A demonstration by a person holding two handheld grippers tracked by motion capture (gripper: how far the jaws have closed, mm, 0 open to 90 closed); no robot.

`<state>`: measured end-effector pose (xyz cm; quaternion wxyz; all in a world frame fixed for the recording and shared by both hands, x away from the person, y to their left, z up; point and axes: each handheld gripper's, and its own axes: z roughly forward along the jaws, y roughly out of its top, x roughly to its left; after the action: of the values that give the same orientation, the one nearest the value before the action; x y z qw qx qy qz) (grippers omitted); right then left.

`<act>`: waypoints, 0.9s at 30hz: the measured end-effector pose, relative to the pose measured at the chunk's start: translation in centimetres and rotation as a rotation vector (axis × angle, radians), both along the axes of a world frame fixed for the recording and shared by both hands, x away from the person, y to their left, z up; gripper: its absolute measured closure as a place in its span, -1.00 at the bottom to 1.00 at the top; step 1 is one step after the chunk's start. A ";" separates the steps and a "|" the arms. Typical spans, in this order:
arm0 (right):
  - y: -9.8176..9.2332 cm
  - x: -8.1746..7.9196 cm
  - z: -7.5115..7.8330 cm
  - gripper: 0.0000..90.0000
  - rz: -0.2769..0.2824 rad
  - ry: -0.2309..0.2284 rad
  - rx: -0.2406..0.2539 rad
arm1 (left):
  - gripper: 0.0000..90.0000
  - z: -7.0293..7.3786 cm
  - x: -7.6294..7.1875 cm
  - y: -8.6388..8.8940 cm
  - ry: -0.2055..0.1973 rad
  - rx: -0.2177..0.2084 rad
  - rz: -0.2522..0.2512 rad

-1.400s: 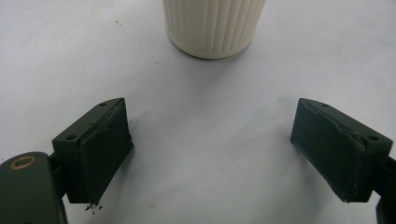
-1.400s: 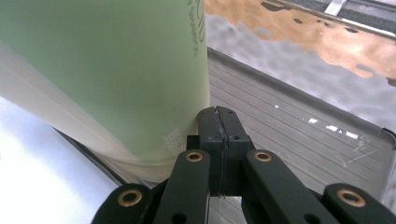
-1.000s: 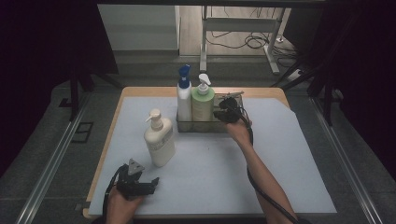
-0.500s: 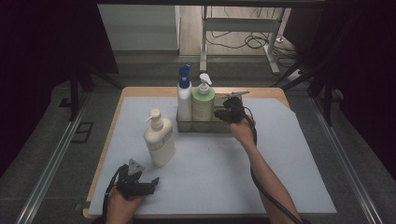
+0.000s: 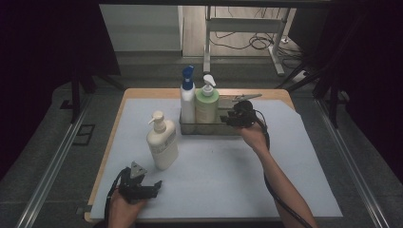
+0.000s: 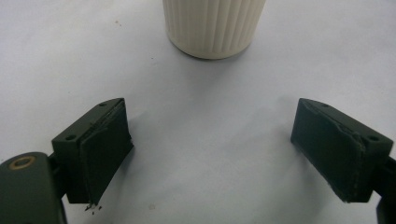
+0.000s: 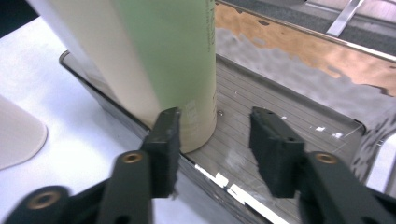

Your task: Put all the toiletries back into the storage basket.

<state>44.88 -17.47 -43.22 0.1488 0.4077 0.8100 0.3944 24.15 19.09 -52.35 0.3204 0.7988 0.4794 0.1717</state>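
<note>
A green pump bottle (image 5: 207, 104) and a white bottle with a blue spray head (image 5: 187, 97) stand in a shallow metal tray (image 5: 223, 129) at the back of the white mat. My right gripper (image 5: 225, 118) hovers at the tray's right part, just right of the green bottle (image 7: 173, 60). Its jaws have just been opening and stand apart (image 7: 215, 126) with nothing between them. A cream pump bottle (image 5: 162, 141) stands alone on the mat. My left gripper (image 5: 154, 186) rests near the front edge, wide open (image 6: 210, 126), facing the cream bottle's base (image 6: 212, 25).
The white mat (image 5: 285, 156) covers a wooden table (image 5: 142, 92). The tray's ribbed floor (image 7: 280, 98) lies bare to the right of the green bottle. Dark rails and floor surround the table; a metal stand and cables (image 5: 256, 42) lie beyond it.
The right gripper has drawn back a little from the green bottle, to the right and upward. The left gripper has kept still.
</note>
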 end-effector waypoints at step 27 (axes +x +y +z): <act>-1.7 -7.4 1.7 -0.99 0.133 -0.046 -0.121 | -0.76 0.0 0.1 0.0 0.004 -0.002 -0.005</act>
<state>37.51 -19.15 -41.49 0.1654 0.3341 0.8539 0.3632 24.22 19.14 -52.32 0.3209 0.7999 0.4782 0.1687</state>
